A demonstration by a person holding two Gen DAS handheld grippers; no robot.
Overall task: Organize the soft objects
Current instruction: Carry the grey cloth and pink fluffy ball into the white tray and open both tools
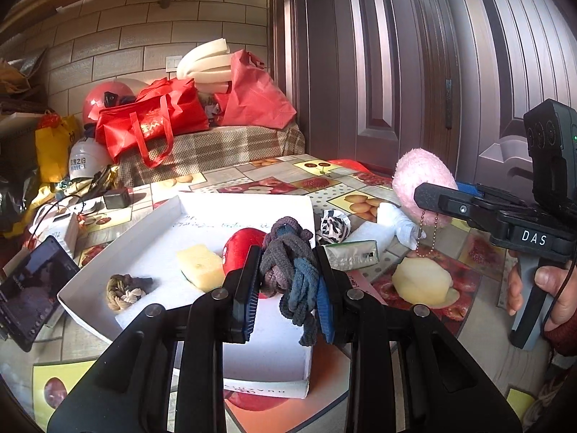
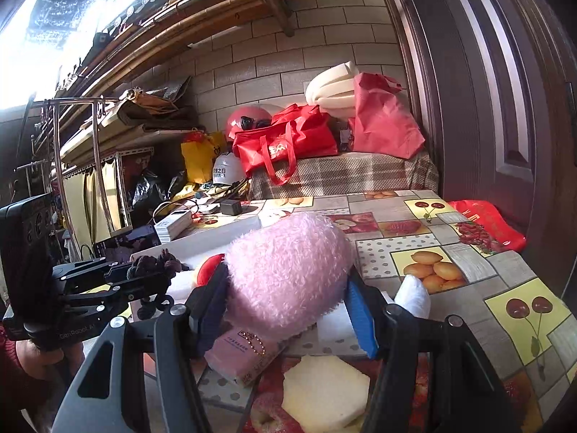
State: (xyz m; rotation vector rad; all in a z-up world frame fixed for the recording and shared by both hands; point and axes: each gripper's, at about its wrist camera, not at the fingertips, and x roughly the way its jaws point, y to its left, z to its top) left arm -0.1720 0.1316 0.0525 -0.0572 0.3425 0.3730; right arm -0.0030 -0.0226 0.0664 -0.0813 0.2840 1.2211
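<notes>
My left gripper [image 1: 288, 274] is shut on a bundle of grey, purple and blue hair ties [image 1: 292, 263] and holds it above the white tray [image 1: 90, 301]. In the tray lie a yellow sponge [image 1: 200, 267], a red soft ball [image 1: 239, 249] and a knotted rope ring [image 1: 124, 290]. My right gripper [image 2: 288, 299] is shut on a fluffy pink pompom [image 2: 288, 274] with a bead chain, held above the table; it also shows in the left wrist view [image 1: 422, 184]. A pale foam piece [image 2: 326, 393], a white sock [image 2: 414, 296] and a pink tissue pack [image 2: 241, 357] lie below it.
The table has a fruit-print cloth [image 2: 468, 252]. A zebra-print cloth [image 1: 333, 225] and a silver packet [image 1: 353, 254] lie right of the tray. A phone [image 1: 29, 299] stands at its left. Red bags [image 1: 151, 122] sit on a bench behind. A door [image 1: 432, 54] is at right.
</notes>
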